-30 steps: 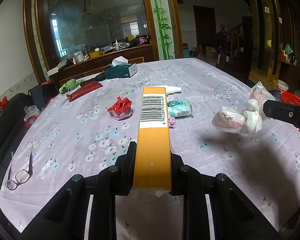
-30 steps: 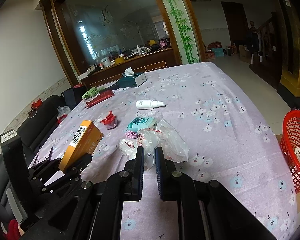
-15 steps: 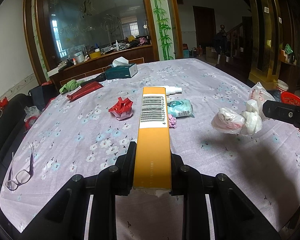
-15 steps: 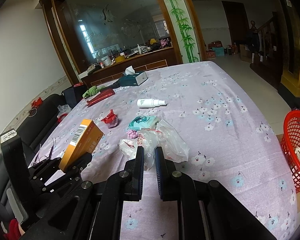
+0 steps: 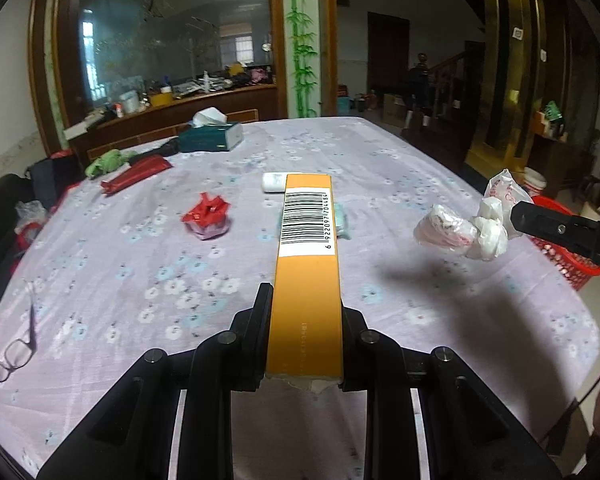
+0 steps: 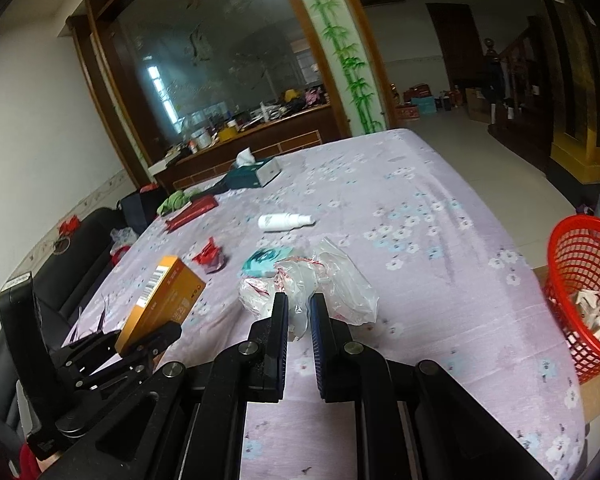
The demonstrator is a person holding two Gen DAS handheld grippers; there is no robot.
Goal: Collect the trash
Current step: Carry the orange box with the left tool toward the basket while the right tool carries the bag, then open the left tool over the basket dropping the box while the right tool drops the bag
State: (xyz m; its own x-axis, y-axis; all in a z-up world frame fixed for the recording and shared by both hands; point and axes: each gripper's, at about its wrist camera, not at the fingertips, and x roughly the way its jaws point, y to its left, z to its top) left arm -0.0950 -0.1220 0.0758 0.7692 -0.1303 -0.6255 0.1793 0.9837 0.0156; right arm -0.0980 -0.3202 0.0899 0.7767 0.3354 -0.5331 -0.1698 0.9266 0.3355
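A large worktop covered in a lilac cloth with small flower prints filled both views. Off its far right edge, well to the right of the right-hand jaws, a red mesh basket stood on the floor with some pale scraps inside.

The left gripper was held above the near part of the worktop, its jaws closed narrowly on the lower end of a long orange box. The box pointed straight ahead from the jaws, barcode face up, and was lifted clear of the cloth.

The right gripper sat to the right of the left one, its jaws nearly together and pinching a crumpled clear plastic bag with red printing. The bag bulged out ahead of the jaws and hung above the cloth, casting a shadow there.

Beyond the left jaws lay smaller things on the cloth: a teal tissue box far ahead, a red pouch ahead and to the left, a white spray bottle and a teal packet just past the orange box, and a crumpled red wrapper ahead and left. A pair of glasses rested far to the left of the left jaws, near the worktop's edge.
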